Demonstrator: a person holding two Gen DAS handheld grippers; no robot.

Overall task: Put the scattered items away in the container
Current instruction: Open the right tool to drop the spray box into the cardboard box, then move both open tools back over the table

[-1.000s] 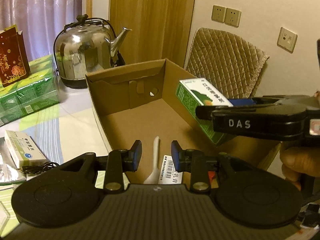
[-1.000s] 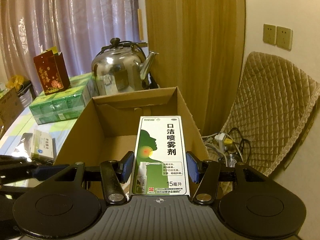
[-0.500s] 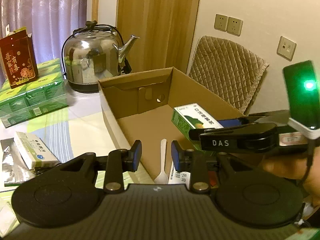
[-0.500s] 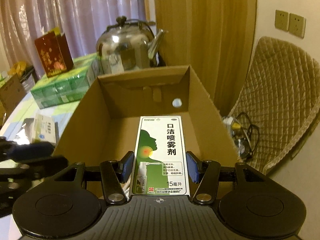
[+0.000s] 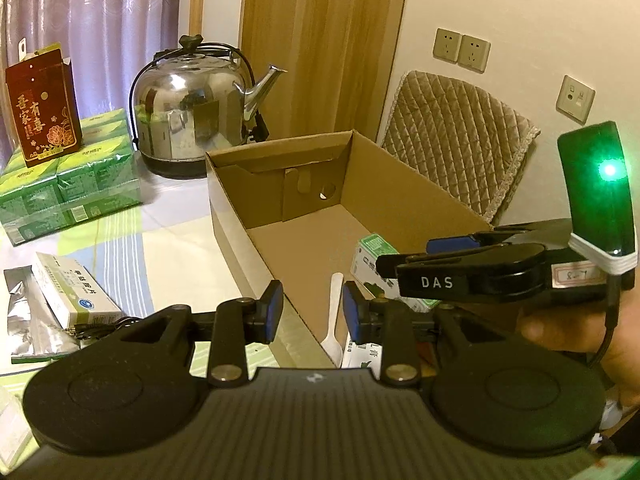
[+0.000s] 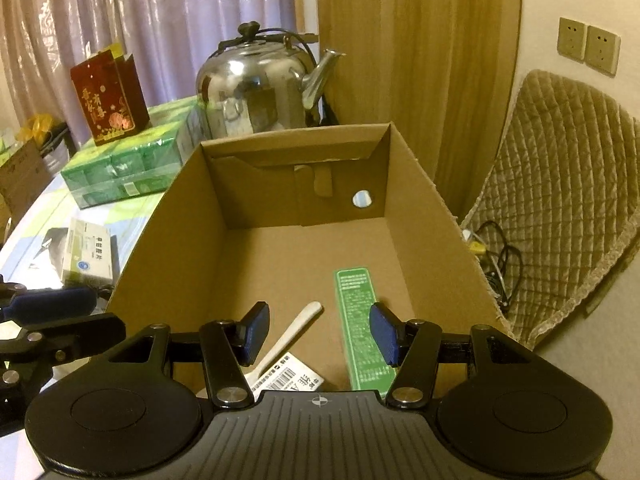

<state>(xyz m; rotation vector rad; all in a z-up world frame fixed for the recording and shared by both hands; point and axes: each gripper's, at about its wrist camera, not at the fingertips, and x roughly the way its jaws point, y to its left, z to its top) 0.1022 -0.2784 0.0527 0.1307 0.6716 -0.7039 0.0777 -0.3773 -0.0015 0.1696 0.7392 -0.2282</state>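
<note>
An open cardboard carton [image 6: 160, 264] stands on the table in front of both grippers. On its floor lie a green spray box [image 6: 356, 320], a white plastic spoon [image 6: 292, 336] and a barcoded white box [image 6: 288, 376]. My right gripper [image 6: 320, 332] hangs open over the carton's near end, just above the green box and holding nothing. In the left wrist view, my left gripper [image 5: 314, 312] is open and empty over the carton's near left wall [image 5: 240, 224]. The right gripper [image 5: 408, 256] reaches in from the right above the green box [image 5: 372, 250].
On the table left of the carton lie a white medicine box [image 5: 76, 292] and a foil pouch [image 5: 20, 312]. Behind them are green tissue packs [image 5: 68, 184], a red gift bag [image 5: 40, 108] and a steel kettle [image 5: 192, 108]. A quilted chair [image 6: 560, 208] stands at the right.
My right gripper has opened and let go of the green spray box, which now lies on the carton floor. The left gripper has drawn back a little and stays open.
</note>
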